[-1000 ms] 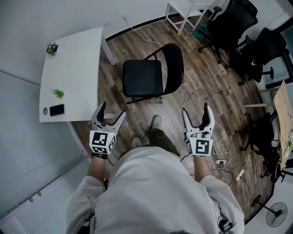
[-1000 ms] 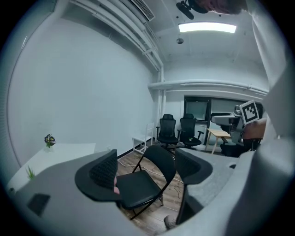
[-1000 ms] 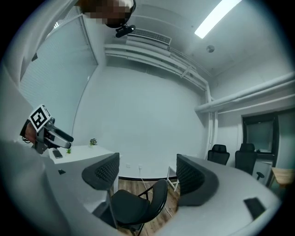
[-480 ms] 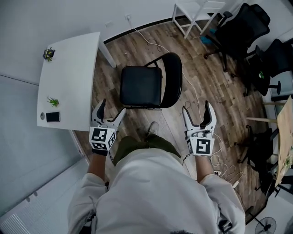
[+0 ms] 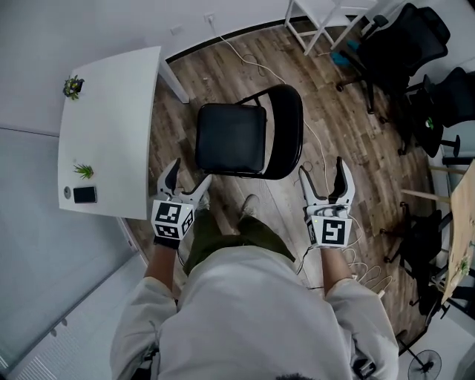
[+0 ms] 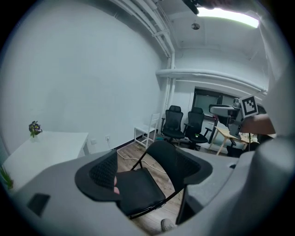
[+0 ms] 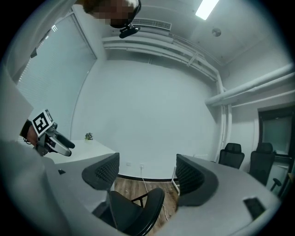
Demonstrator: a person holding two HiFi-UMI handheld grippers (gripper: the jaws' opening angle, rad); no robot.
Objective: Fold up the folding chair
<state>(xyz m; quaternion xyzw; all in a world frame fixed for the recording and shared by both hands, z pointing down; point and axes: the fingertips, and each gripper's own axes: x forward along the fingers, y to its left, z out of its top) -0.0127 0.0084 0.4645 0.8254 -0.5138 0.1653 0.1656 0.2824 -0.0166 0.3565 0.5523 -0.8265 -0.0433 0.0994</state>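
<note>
A black folding chair point(image 5: 245, 137) stands unfolded on the wood floor ahead of me, seat toward the white table, backrest on the right. It shows between the jaws in the left gripper view point(image 6: 143, 186) and low in the right gripper view point(image 7: 136, 212). My left gripper point(image 5: 187, 178) hangs open just short of the seat's near left corner, touching nothing. My right gripper point(image 5: 324, 174) is open too, a little right of the backrest and clear of it. Both grippers hold nothing.
A white table point(image 5: 111, 126) with two small plants and a phone point(image 5: 84, 194) stands left of the chair. Black office chairs point(image 5: 408, 44) and a white stool point(image 5: 323, 18) stand at the far right. Cables point(image 5: 367, 260) trail on the floor by my right foot.
I have stepped closer to the chair. Both open grippers have risen slightly and now sit nearer its seat and backrest. The chair has not moved.
</note>
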